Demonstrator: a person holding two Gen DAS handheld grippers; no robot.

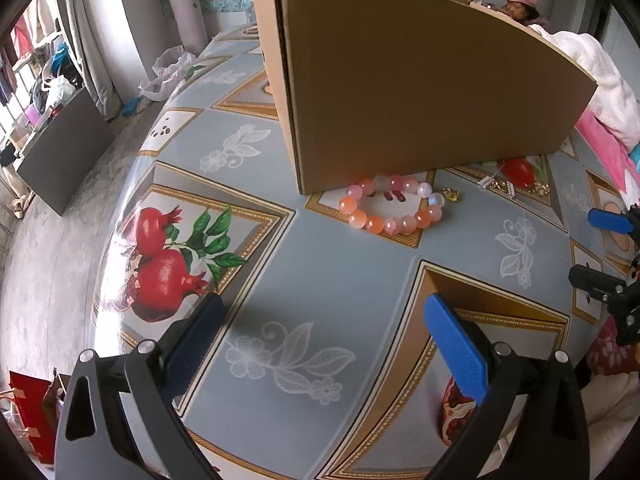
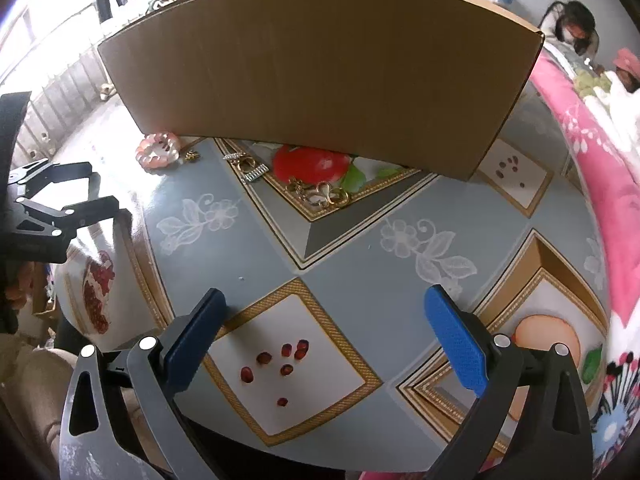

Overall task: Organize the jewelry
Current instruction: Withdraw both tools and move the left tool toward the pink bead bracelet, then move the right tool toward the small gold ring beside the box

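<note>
No text, label, brand, number or sign can be read in either view. The pale pink roll point(image 1: 187, 8) standing at the upper left of the left wrist view carries a small dark mark on its side, but it is too small and blurred to make out. The cardboard box point(image 1: 420, 80) shows only plain brown faces, and the patterned cloth on the worktop point(image 1: 320, 280) bears pictures of fruit and flowers, no lettering.

Pink-and-orange bead bracelet point(image 1: 391, 205), plain brown cardboard box point(image 1: 420, 92), grey-blue tablecloth point(image 1: 340, 280) — red pomegranates, gold frames
</note>
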